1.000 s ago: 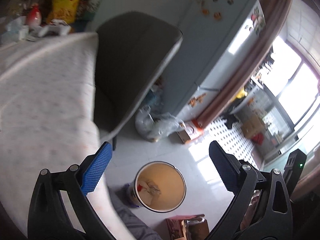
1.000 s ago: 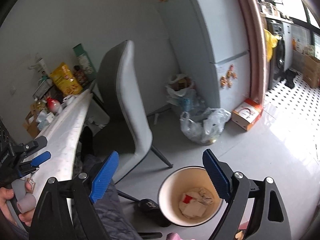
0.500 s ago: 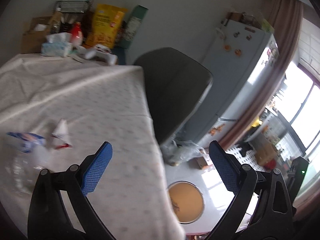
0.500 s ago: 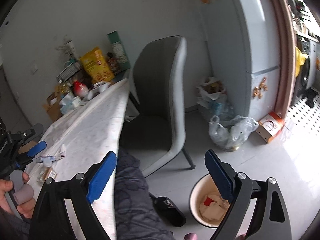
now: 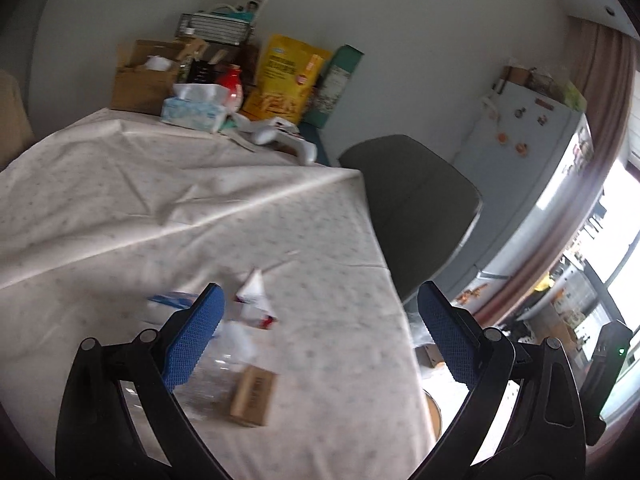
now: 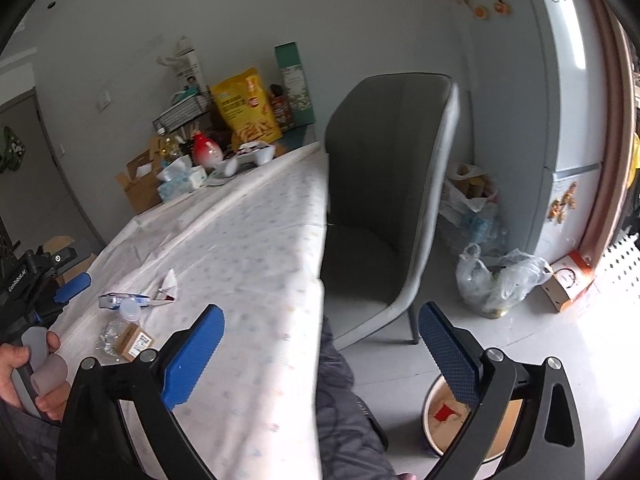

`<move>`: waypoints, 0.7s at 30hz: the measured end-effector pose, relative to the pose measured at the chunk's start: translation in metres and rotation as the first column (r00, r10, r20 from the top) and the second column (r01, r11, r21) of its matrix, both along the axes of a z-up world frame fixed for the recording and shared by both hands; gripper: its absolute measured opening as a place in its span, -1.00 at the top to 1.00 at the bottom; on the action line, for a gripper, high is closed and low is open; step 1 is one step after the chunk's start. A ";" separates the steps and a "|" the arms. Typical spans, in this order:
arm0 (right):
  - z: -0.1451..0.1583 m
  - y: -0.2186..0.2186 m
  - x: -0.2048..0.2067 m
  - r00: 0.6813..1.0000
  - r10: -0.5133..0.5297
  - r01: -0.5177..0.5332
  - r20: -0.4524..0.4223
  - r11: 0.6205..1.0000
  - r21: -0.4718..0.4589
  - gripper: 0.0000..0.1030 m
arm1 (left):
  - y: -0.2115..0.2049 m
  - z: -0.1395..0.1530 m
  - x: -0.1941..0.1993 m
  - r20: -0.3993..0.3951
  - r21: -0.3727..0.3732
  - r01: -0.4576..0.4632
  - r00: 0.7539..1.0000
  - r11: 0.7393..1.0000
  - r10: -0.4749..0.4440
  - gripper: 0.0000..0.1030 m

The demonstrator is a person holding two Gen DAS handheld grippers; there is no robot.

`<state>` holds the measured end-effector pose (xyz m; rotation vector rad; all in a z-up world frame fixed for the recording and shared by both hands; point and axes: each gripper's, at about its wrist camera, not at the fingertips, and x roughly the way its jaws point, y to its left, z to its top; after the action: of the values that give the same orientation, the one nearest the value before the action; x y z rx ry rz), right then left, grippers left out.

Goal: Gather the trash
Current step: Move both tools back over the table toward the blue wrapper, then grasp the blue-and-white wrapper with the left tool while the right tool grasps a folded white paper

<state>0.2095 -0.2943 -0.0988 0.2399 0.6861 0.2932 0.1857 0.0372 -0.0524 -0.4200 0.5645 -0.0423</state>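
Trash lies on the white tablecloth: a small brown cardboard box, a crushed clear plastic bottle, a torn white-and-red wrapper and a blue-and-white wrapper. My left gripper is open and empty just above them. In the right wrist view the box, bottle and wrappers lie left of my open, empty right gripper. The left gripper shows there at the far left. The tan trash bin with paper scraps stands on the floor at lower right.
A grey chair stands at the table's right side. Boxes, a tissue pack, a yellow snack bag and a red bottle crowd the table's far end. Plastic bags and a fridge are beyond the chair.
Both grippers have swung from the floor bin up toward the table. The left gripper has come down close over the trash. Both stayed open.
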 end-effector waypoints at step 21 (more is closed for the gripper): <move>-0.023 0.071 0.034 0.993 0.105 -0.105 -0.053 0.994 0.009 -0.85 | 0.055 -0.055 0.018 -0.125 0.062 -0.116 0.984 0.991 0.124 -0.80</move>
<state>0.2432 -0.2229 -0.1213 0.2188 0.7520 0.3906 0.2040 0.0919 -0.1072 -0.4045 0.6643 0.1164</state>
